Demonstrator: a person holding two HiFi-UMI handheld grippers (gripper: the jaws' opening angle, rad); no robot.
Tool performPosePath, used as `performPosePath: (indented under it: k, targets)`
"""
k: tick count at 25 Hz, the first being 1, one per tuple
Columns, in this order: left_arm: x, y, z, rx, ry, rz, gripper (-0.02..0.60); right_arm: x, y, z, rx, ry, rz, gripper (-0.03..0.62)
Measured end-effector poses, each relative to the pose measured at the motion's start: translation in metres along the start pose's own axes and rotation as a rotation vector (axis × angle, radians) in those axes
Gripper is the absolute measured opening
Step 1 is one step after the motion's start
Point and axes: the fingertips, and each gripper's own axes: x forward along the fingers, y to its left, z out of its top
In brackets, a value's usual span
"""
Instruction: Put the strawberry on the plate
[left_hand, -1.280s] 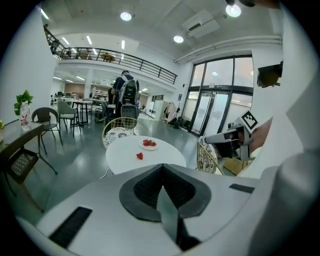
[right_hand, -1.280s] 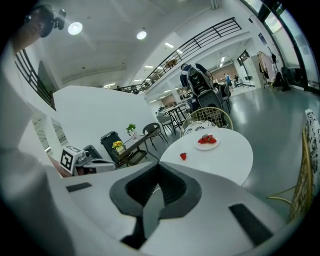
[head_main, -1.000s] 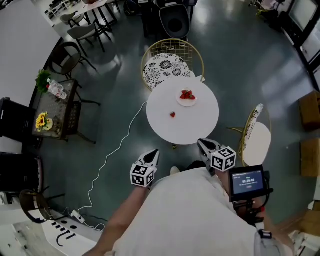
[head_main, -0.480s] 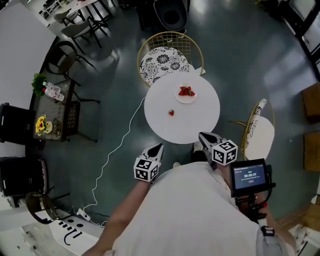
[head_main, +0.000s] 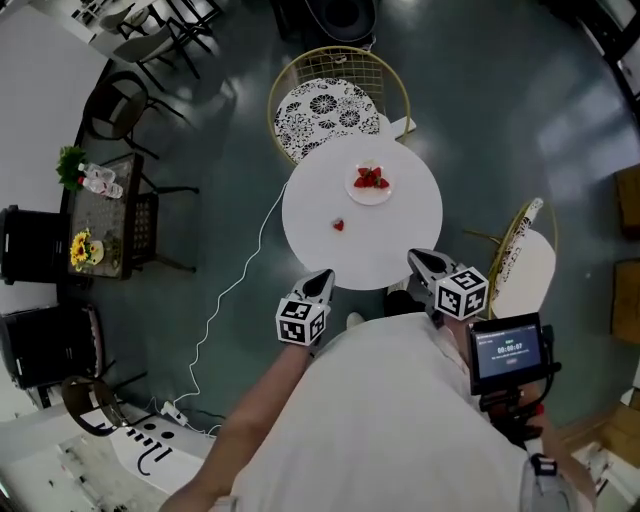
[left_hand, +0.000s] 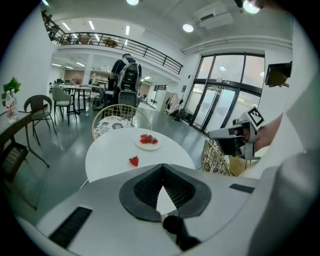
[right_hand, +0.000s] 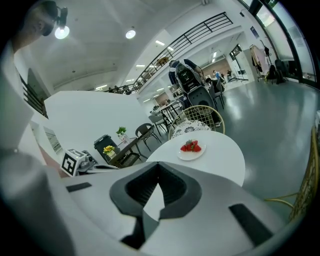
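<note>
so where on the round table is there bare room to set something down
The right side of the table is bare, as is the near strip this side of the loose strawberry. The only busy spot is the far edge, where the plate holds strawberries.

The head view looks steeply down from above the person's shoulders onto the round table (head_main: 400, 240), well below. Each gripper view rides just behind its own jaws off the table's near edge, facing across it (the left one also catches the right gripper (left_hand: 215, 134)). All three share the tabletop and plate (head_main: 368, 197).
</note>
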Motion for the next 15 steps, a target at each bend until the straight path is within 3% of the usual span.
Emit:
performPosePath:
  k: [6, 15]
  targets:
    - [0.073, 0.014, 0.002, -0.029, 0.101, 0.024, 0.005, 0.023, -0.069, 0.012, 0.052, 0.011, 0.007, 0.005]
    - [0.089, 0.027, 0.004, -0.011, 0.151, 0.070, 0.005, 0.025, -0.071, 0.013, 0.062, 0.039, 0.021, 0.005]
